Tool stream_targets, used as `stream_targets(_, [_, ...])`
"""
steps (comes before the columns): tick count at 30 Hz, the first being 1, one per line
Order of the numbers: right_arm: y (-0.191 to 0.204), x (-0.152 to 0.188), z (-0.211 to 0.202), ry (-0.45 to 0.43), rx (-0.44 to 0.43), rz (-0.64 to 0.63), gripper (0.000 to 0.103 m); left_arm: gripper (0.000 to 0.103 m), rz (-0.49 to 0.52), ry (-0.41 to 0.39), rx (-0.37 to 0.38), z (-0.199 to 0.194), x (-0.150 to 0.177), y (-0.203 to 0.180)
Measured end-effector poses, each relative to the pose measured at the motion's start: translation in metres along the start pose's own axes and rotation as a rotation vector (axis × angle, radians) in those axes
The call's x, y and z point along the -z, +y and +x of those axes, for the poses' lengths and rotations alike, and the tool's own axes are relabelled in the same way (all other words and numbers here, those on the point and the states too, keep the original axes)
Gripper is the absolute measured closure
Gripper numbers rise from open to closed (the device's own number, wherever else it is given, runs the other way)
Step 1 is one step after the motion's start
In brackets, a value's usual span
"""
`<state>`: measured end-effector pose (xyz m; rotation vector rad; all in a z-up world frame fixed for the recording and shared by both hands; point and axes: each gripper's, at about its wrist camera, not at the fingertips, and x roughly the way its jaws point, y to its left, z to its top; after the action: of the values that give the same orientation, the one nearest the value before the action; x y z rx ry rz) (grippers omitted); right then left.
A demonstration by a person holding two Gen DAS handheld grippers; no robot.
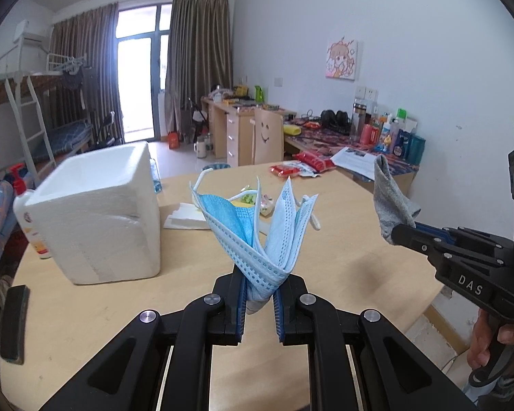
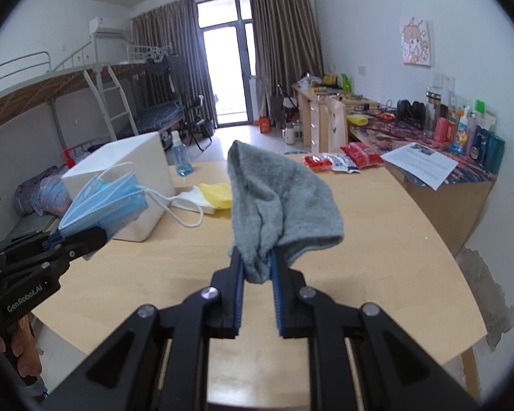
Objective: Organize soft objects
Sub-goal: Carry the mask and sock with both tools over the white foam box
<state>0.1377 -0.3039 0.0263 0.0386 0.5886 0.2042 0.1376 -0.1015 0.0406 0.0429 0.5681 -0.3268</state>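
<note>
My left gripper point(image 1: 259, 282) is shut on a bunch of blue face masks point(image 1: 257, 226) and holds them above the wooden table point(image 1: 342, 267). It also shows at the left of the right wrist view point(image 2: 85, 236) with the masks point(image 2: 102, 202). My right gripper point(image 2: 257, 267) is shut on a grey sock point(image 2: 274, 198), held up over the table point(image 2: 377, 239). It shows at the right of the left wrist view point(image 1: 399, 231) with the sock point(image 1: 390, 202). A white foam box point(image 1: 99, 212), open at the top, stands on the table's left side point(image 2: 133, 167).
A yellow cloth point(image 2: 217, 193) on white foam pieces point(image 1: 186, 217) lies beside the box. Red snack packs point(image 2: 359, 154), a paper sheet point(image 2: 421, 162), a blue spray bottle point(image 2: 181, 157) and a lotion bottle point(image 1: 31, 226) stand around. A cluttered desk is at the right.
</note>
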Motion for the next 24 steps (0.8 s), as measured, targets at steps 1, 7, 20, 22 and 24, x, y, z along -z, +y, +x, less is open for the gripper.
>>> stream_targets(1, [0.001,0.001,-0.004,-0.006,0.0,-0.004,0.085,0.089,0.002,-0.008,0.0,-0.005,0.0,-0.001])
stream_targets(7, [0.016,0.012,-0.029,-0.072,0.004,-0.035,0.085,0.089,0.018,-0.064,-0.018,-0.039,0.016,-0.005])
stream_targets(20, [0.033,0.03,-0.054,-0.15,-0.01,-0.059,0.085,0.089,0.006,-0.13,-0.04,-0.084,0.041,-0.003])
stream_targets(22, [0.034,0.03,-0.052,-0.153,-0.02,-0.066,0.085,0.089,0.001,-0.137,-0.053,-0.087,0.042,0.0])
stream_targets(24, [0.037,0.031,-0.053,-0.158,-0.029,-0.073,0.085,0.089,-0.005,-0.144,-0.071,-0.091,0.043,0.004])
